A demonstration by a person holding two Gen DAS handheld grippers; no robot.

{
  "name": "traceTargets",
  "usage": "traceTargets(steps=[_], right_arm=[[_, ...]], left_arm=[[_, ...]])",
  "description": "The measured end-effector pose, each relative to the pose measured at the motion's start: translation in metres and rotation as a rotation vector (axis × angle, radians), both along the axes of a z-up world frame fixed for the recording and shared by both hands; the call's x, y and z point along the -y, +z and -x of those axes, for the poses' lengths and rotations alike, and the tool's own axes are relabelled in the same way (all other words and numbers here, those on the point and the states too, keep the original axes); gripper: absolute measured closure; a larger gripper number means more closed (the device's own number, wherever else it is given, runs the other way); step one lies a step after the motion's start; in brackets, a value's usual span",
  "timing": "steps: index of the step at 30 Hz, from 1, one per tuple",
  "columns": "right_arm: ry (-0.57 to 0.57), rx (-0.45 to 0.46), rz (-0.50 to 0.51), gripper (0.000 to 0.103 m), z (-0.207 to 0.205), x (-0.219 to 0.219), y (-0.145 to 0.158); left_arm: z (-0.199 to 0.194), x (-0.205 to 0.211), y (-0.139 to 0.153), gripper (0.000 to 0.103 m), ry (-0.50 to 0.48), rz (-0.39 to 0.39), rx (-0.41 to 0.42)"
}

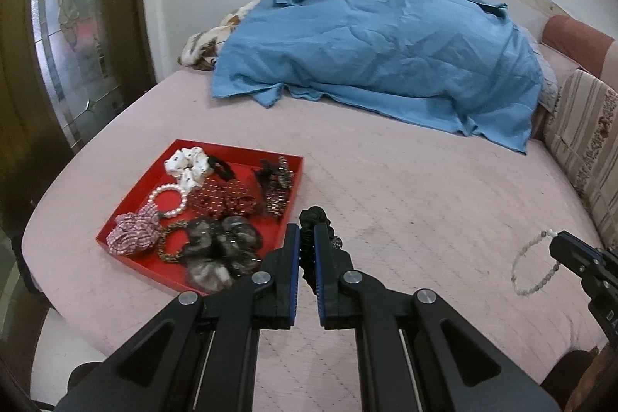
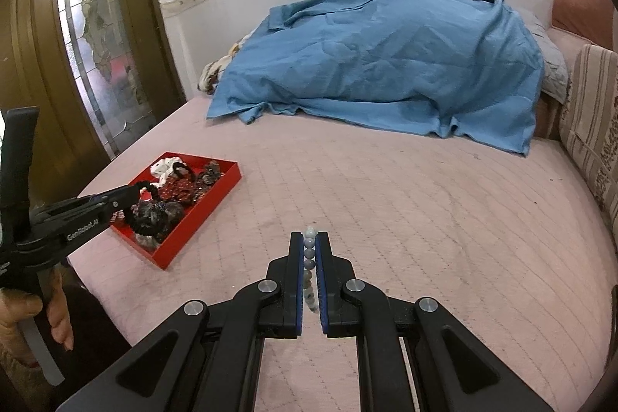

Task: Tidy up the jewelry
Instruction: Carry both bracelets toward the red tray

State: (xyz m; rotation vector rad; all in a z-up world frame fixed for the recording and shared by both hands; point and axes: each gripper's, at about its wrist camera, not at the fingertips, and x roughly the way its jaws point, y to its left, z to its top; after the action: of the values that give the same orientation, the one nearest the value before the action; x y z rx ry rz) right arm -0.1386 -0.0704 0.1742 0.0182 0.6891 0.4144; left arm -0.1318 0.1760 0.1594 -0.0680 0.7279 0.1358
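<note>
Claws both closed: our left claw (image 1: 307, 238) grips a black scrunchie (image 1: 314, 219) beside the red tray (image 1: 131, 195), our right claw (image 2: 309, 250) a bead bracelet (image 2: 309, 257).

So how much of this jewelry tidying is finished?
Mostly done: the red tray already holds several scrunchies and a pearl bracelet. In hand, the left gripper pinches a black scrunchie and the right gripper a beaded bracelet. Both still need dropping in.
</note>
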Motion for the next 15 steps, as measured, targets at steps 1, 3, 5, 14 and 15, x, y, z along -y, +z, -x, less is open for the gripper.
traceTargets(steps=[1,3,5,14,15], right_arm=[[0.005,-0.001,0.001,0.096,0.000,-0.002,0.001],[0.017,-0.002,0.005,0.096,0.000,-0.008,0.001],[0.030,-0.005,0.007,0.096,0.000,-0.015,0.002],[0.100,-0.020,0.027,0.096,-0.005,-0.053,0.005],[0.108,-0.021,0.030,0.096,-0.006,-0.058,0.005]], left_arm=[[0.000,-0.003,0.000,0.096,0.006,0.002,-0.001],[-0.001,-0.010,-0.001,0.096,0.018,0.008,-0.001],[-0.002,-0.016,-0.003,0.096,0.028,0.013,-0.003],[-0.003,-0.046,-0.014,0.096,0.064,0.063,-0.013],[-0.003,-0.050,-0.015,0.096,0.070,0.068,-0.013]])
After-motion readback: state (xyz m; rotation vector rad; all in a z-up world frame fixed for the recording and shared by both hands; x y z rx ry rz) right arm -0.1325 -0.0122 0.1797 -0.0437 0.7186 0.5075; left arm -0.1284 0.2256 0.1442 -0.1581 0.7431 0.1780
